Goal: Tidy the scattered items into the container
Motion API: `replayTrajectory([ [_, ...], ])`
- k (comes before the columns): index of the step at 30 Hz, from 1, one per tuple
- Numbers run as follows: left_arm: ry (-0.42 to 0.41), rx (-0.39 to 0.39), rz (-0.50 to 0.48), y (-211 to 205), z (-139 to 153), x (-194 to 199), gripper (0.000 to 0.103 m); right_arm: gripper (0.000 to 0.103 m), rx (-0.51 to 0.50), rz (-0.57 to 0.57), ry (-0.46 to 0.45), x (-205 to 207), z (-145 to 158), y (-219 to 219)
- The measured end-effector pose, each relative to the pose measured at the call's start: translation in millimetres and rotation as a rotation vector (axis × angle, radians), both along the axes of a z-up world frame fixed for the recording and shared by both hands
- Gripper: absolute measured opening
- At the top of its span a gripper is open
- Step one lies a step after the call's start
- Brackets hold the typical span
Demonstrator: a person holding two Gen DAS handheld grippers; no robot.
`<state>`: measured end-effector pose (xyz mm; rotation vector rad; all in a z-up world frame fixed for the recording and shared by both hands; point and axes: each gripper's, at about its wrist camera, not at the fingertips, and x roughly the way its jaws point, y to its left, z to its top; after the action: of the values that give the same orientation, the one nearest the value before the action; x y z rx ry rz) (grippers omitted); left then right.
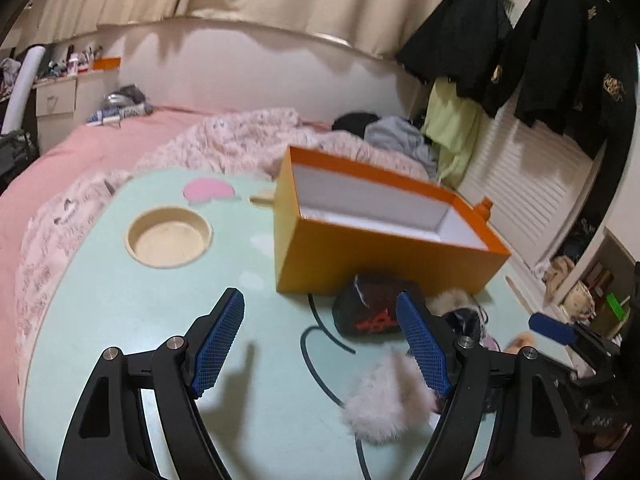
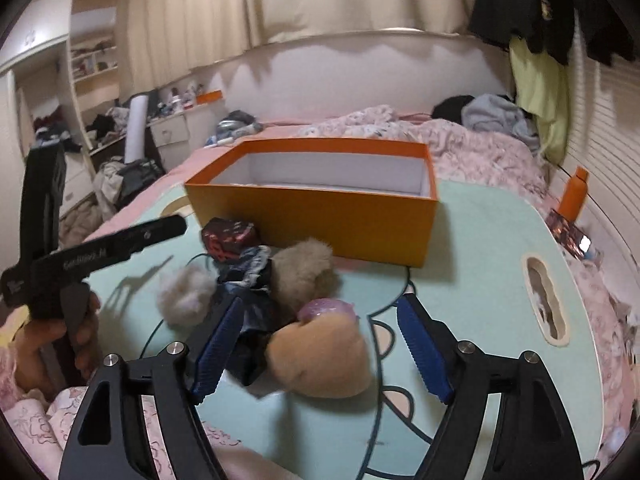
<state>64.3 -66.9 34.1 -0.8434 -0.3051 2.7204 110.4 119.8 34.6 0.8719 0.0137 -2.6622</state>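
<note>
Your right gripper (image 2: 320,344) hangs low over the pile with its jaws spread wide and nothing held. Nearest to it lies the tan plush (image 2: 320,360), sitting between the blue pads, with a dark cloth item (image 2: 252,316) touching the left pad. If you close from here, you may catch both together, or nip only the plush's edge so it rolls off the mint table (image 2: 480,280) toward you.

Your left gripper (image 1: 320,344) is also wide open and empty. The white pompom (image 1: 384,396) sits just inside its right pad, well off centre. Closing now would likely brush the fluff aside rather than grip it. The thin dark cord (image 1: 320,364) runs under that spot and could get pulled along.

Further out, the dark red-printed pouch (image 1: 372,312) lies against the near wall of the orange box (image 1: 360,256). The box looks empty, so none of the items is in it yet. A careless push through the pile could shove this light box back across the table.

The right view shows what the left barely catches: the tan plush, a brown pompom (image 2: 304,272), a pinkish item (image 2: 326,308) and your left hand (image 2: 52,344) on its handle. The left view alone shows the round cup recess (image 1: 168,236) in the table. The orange bottle (image 2: 574,194) beyond the box is only clear from the right.
</note>
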Motion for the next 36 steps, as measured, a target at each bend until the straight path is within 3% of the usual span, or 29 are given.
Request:
replayTrajectory([
  [9,-0.027,-0.005,-0.003,-0.1,0.9,-8.5,0.079,0.08,-0.013,0.022,-0.045,-2.4,-4.8,-4.6],
  [18,0.036,0.007,0.02,1.9,6.5,-4.5,0.079,0.08,0.0,0.022,-0.024,-1.2,-6.6,-8.7],
  [21,-0.041,0.015,-0.054,5.0,8.8,-11.6,0.079,0.08,0.027,0.013,-0.031,-0.2,-11.6,-12.6],
  [23,-0.041,0.023,-0.133,9.6,30.0,-18.2,0.079,0.08,0.023,0.005,-0.036,-0.9,-11.7,-11.6],
  [25,-0.002,-0.119,-0.151,25.6,62.1,-27.5,0.079,0.08,0.0,-0.004,-0.04,-3.0,-11.0,-8.0],
  [26,-0.005,-0.206,-0.155,36.0,73.6,-35.9,0.079,0.08,-0.009,-0.005,-0.045,-4.0,-11.3,-6.9],
  [27,-0.043,-0.295,-0.178,49.3,83.2,-51.9,0.072,0.08,-0.015,-0.004,-0.049,-4.9,-11.8,-6.2],
  [28,-0.077,-0.322,-0.208,56.6,86.8,-63.7,0.063,0.08,-0.019,-0.005,-0.053,-5.2,-12.0,-5.9],
  [29,-0.143,-0.341,-0.261,65.7,87.4,-82.0,0.039,0.08,-0.023,-0.007,-0.054,-5.1,-11.9,-5.7],
  [30,-0.219,-0.357,-0.301,73.2,83.7,-100.5,0.022,0.08,-0.024,-0.009,-0.054,-4.9,-11.4,-5.4],
  [34,-0.434,-0.481,-0.303,88.0,54.1,-150.4,0.021,0.08,-0.027,-0.008,-0.053,-4.7,-11.1,-3.7],
  [36,-0.47,-0.548,-0.263,89.3,40.8,-159.2,0.021,0.08,-0.032,-0.008,-0.058,-4.1,-11.3,-3.9],
])
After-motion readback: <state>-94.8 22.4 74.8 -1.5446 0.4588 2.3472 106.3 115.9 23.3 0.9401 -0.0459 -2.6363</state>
